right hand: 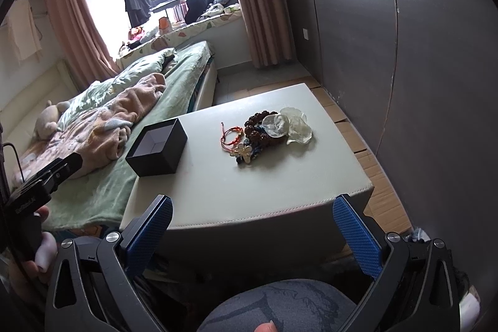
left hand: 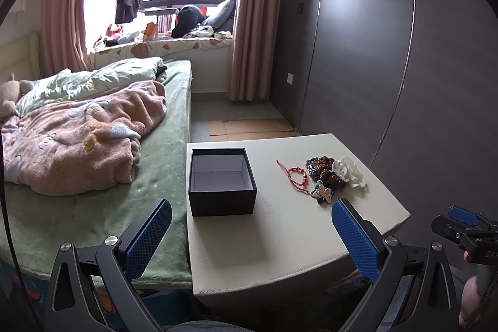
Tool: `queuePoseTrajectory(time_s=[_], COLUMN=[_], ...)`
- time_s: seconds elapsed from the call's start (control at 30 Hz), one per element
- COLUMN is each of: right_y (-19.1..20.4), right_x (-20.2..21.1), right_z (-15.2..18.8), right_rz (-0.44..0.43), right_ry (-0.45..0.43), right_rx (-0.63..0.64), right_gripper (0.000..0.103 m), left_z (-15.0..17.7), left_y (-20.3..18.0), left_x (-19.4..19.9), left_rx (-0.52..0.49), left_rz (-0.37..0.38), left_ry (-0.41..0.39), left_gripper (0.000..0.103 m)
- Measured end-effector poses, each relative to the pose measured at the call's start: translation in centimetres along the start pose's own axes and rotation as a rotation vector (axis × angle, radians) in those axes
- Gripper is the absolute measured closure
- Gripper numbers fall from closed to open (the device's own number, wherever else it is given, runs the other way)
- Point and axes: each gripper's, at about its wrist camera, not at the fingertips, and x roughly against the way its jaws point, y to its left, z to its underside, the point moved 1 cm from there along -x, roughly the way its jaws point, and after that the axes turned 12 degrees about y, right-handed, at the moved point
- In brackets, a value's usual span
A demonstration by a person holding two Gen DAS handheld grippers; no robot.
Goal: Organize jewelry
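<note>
Beyond both splayed jaws, jewelry (right hand: 264, 131)

Only partial lettering: "DAS", white on black, cut off at the frame edge, on the right gripper (left hand: 467, 221) body in the left wrist view. Elsewhere small print, too blurred to read.

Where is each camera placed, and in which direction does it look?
Left wrist: behind the open left claw, facing the black box, bed and window; the right claw shows at the edge.
Right wrist: behind the open right claw, facing the jewelry pile; a knee and the left claw show.
Shared: the white table, box and jewelry.
</note>
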Motion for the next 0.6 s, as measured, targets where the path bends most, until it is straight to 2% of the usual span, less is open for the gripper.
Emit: queuePoseTrajectory(time_s=[0.6], right_y=[-0.18], right_x=[0.06], right_z=[-0.04], right_rz=[0.005], right_ry=[-0.001], right_rx=[-0.003], right_gripper=[0.000], left_z=[0.03], left_y=[-0.31], left_x=[0.45], left_rx=[-0.007], left_rz=[0.005], left_ry=[-0.013], left_gripper=[0.000])
